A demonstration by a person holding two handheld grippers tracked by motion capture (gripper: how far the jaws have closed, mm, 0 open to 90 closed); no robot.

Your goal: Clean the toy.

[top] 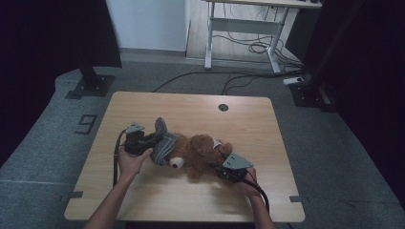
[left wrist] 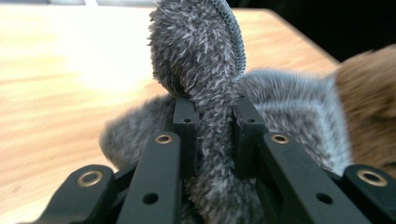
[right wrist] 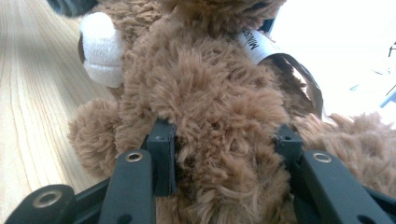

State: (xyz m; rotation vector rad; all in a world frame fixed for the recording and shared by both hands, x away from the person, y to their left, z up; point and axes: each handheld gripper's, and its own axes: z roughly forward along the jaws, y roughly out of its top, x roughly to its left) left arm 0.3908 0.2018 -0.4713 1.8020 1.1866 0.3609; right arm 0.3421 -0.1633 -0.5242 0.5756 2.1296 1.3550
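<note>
A brown plush teddy bear [top: 200, 151] lies on its side on the light wooden table [top: 143, 200], its head half inside a grey fuzzy knitted hat [top: 165, 143]. The left gripper [top: 152, 139], just left of the head, has its jaws clamped on a fold of the hat's fabric that sticks up beyond its tips. The right gripper [top: 220, 168], at the bear's other end, is clamped on the bear's furry body, with the white muzzle [right wrist: 100, 49] ahead of its jaws to the left.

Grey carpet floor [top: 334, 157], white desk [top: 248, 24] behind, cables [top: 253, 45] beneath.
</note>
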